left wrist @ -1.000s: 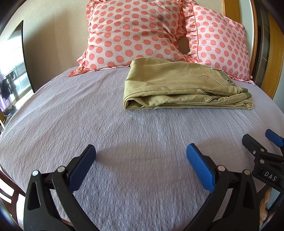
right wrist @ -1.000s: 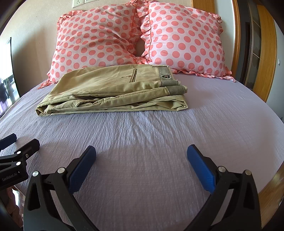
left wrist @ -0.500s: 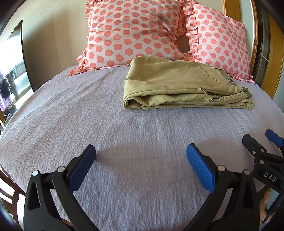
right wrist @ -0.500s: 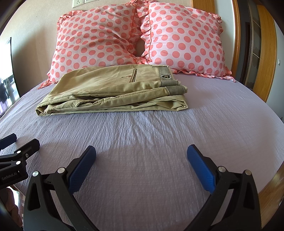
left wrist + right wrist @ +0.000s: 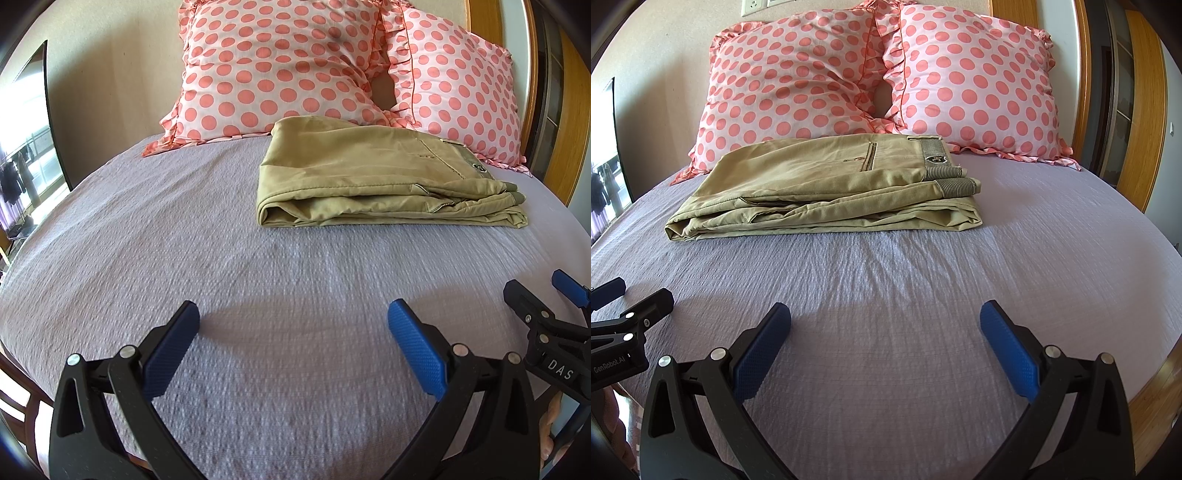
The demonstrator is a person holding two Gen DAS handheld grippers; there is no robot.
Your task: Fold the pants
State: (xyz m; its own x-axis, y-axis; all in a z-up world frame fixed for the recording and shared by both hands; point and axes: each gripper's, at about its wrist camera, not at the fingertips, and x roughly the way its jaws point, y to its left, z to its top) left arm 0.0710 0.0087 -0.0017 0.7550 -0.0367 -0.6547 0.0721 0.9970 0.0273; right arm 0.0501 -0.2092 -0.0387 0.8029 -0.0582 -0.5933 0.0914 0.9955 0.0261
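Note:
Khaki pants lie folded in a flat stack on the lilac bedspread, just in front of the pillows; they also show in the right wrist view, with the striped waistband at the right end. My left gripper is open and empty, low over the bed near its foot, well short of the pants. My right gripper is open and empty too, beside the left one. Each gripper shows at the edge of the other's view.
Two pink polka-dot pillows lean on the wall behind the pants. A wooden bed frame and door frame stand at the right. A window is at the left.
Nothing has moved apart from a slight drift of the left wrist view; the pants lie as before and both grippers stay open.

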